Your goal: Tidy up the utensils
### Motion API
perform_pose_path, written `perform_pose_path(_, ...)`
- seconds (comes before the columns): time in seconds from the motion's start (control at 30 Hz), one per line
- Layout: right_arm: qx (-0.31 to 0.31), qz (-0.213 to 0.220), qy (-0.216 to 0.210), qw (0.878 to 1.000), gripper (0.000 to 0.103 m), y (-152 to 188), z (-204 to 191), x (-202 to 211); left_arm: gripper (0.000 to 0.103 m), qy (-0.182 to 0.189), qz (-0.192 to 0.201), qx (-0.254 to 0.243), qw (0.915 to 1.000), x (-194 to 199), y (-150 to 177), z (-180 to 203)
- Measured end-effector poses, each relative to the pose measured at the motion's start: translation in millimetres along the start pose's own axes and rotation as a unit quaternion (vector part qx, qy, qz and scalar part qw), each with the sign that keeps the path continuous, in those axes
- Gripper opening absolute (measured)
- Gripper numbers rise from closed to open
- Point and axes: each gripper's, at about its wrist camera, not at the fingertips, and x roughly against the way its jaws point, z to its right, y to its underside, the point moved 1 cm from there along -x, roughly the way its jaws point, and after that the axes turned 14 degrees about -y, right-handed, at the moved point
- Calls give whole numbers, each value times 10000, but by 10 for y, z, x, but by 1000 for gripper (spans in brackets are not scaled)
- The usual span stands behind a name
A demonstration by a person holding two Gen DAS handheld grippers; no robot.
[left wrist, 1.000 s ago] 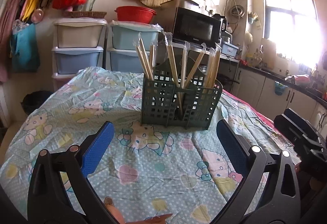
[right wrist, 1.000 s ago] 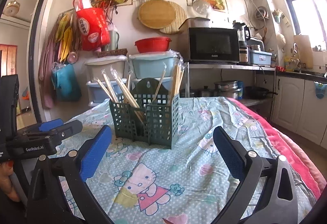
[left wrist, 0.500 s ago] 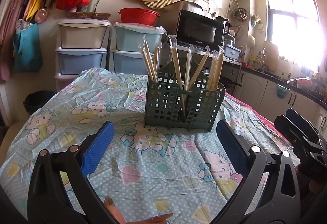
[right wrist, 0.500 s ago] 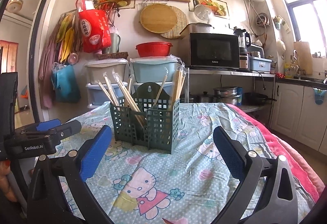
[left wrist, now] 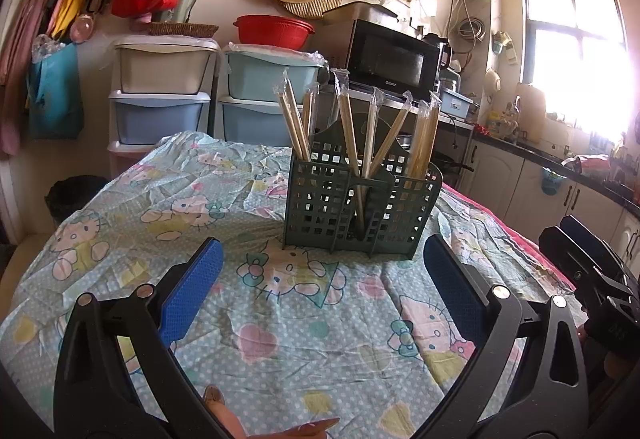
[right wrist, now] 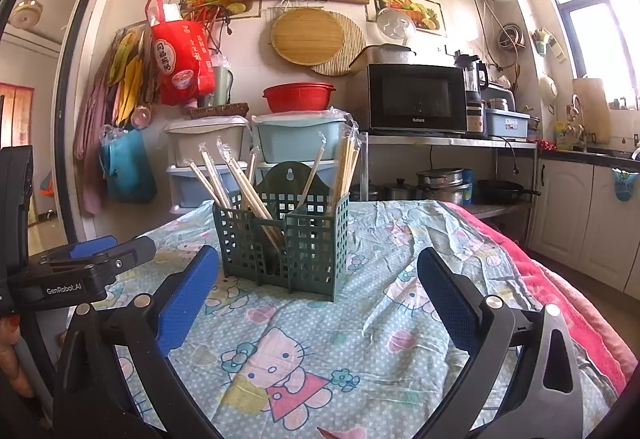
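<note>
A dark green lattice utensil holder [left wrist: 360,211] [right wrist: 284,239] stands upright on the cartoon-cat tablecloth [left wrist: 256,319]. Several plastic-wrapped pairs of wooden chopsticks [left wrist: 348,127] [right wrist: 236,179] lean in its compartments. My left gripper [left wrist: 324,271] is open, low over the cloth a short way in front of the holder, with nothing between its blue pads [left wrist: 192,287]. My right gripper [right wrist: 316,279] is open too, empty, in front of the holder and slightly to its right. In each view the other gripper shows at the frame's edge.
Stacked plastic drawer bins [left wrist: 160,99] and a black microwave [right wrist: 416,99] stand behind the table. White kitchen cabinets [right wrist: 580,215] run along the right wall. A pink blanket edge [right wrist: 560,287] hangs at the table's right side. A black bin [left wrist: 76,195] sits on the floor at the left.
Both cameras have tilted up a little, so the holder sits slightly lower and nearer in each view. Both grippers stay open and empty.
</note>
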Motion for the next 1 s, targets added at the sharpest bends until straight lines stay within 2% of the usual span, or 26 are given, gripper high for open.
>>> perform_pose_path(1.0, -22, 1, -10, 10000, 97, 5, 11, 3, 93, -8, -9, 1, 10000, 2, 8, -12)
